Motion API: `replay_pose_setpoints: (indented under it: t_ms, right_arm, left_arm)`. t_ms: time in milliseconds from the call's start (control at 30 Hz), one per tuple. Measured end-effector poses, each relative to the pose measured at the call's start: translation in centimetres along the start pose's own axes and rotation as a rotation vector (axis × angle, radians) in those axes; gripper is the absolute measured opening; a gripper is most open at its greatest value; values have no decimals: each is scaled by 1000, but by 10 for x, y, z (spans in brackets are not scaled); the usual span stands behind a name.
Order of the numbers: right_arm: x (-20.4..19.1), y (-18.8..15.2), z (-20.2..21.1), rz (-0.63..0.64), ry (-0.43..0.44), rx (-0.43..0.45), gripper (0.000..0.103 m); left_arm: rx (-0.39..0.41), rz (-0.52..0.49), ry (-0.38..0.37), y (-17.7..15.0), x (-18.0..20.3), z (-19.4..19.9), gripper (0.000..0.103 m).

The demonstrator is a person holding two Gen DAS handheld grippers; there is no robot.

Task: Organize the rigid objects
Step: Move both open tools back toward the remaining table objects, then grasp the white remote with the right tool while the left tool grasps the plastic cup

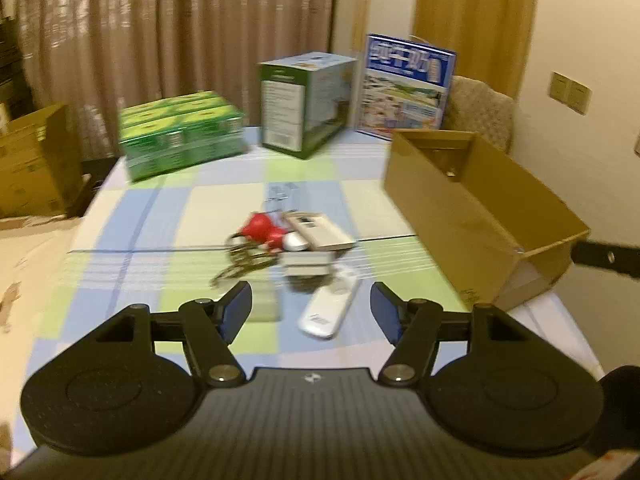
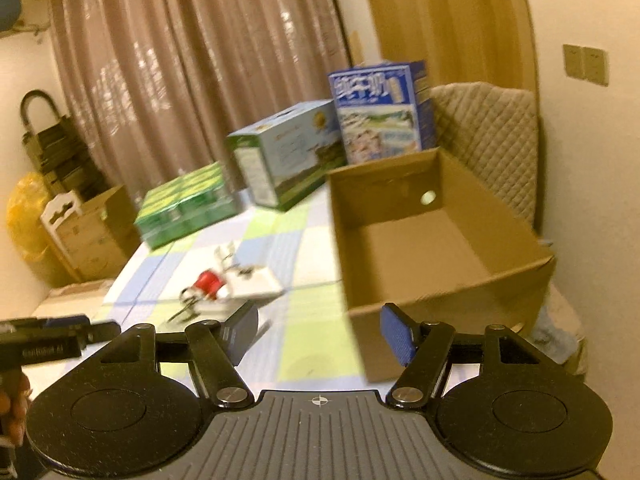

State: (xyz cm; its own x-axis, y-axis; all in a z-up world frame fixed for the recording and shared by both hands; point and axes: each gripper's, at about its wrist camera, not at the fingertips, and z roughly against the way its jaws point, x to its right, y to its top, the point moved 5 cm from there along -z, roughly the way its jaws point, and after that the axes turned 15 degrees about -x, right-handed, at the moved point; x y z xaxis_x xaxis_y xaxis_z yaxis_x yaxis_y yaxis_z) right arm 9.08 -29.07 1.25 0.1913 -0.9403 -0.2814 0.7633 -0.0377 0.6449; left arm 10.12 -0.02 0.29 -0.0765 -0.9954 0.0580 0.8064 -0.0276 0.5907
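A pile of small objects lies mid-table: a red piece [image 1: 262, 229], a beige remote [image 1: 320, 232], a white remote [image 1: 330, 309], keys [image 1: 240, 258] and a small grey box [image 1: 308, 264]. An open, empty cardboard box [image 1: 472, 216] stands to their right. My left gripper [image 1: 311, 306] is open and empty, just short of the white remote. My right gripper [image 2: 318, 334] is open and empty, in front of the cardboard box [image 2: 432, 256], with the red piece [image 2: 208, 282] off to its left.
A green carton pack [image 1: 180, 136], a green-white box [image 1: 304, 104] and a blue carton [image 1: 404, 88] stand along the table's far edge. A padded chair [image 2: 488, 140] is behind the cardboard box. More cardboard boxes [image 2: 96, 232] sit on the floor at left.
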Motion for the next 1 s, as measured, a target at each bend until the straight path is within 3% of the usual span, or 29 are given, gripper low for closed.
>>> replay_pose_setpoints:
  t_ms: [233,467,767,900,1000]
  right_arm:
    - [-35,-21,-21,33,37,-66,65]
    - [-59,-22,-38,65,57,-85,65]
    - [-76,-8,-82,75,51,-121,66]
    - [-81,-6,-110,72,28,-146,79]
    - [-83,-5,-137,77,12,-177,79]
  left_arm:
    - [-10,49,37,-16,-35,14,62]
    - [-4,49,55,-14,-50,14,69]
    - [-35,32,68,-1,-62,-22,80]
    - [-58,16,82,6,-71,-48,84]
    - [-75,-13,98,13,-75,-71,88]
